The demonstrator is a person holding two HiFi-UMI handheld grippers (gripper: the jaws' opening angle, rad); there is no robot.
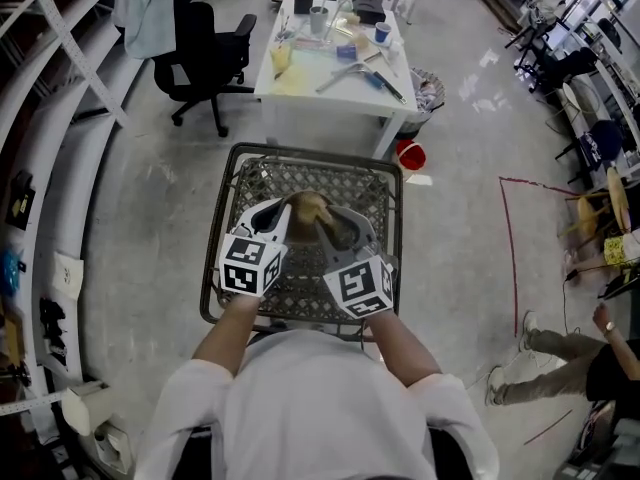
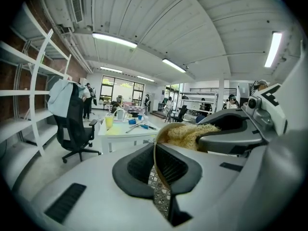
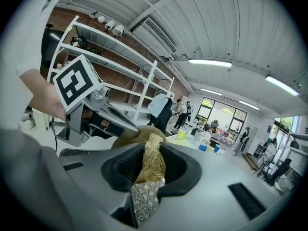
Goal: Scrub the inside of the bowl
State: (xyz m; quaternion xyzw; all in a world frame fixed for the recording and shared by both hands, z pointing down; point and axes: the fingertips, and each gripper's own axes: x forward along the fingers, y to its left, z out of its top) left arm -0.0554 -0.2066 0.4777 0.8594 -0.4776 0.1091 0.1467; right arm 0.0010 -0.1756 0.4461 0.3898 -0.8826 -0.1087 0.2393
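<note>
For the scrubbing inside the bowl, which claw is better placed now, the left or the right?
Right. The right claw is shut on the scrubber, which sits at the bowl. The left claw is clamped on the bowl's rim, so it probably serves best as the steadying hold.

**Three cameras: one high on the head, one low on each gripper**

The head view looks steeply down past the person's shoulders onto the wire table (image 1: 212, 268), both grippers and the floor around. Each gripper view sits close behind its own jaws and looks out across the room. The one on the left gripper (image 2: 156, 153) faces the white desk (image 2: 127, 131), and the one on the right gripper (image 3: 147, 177) faces the shelves (image 3: 120, 66). All three views share the bowl (image 3: 126, 134) and the scrubber (image 3: 153, 158).
</note>
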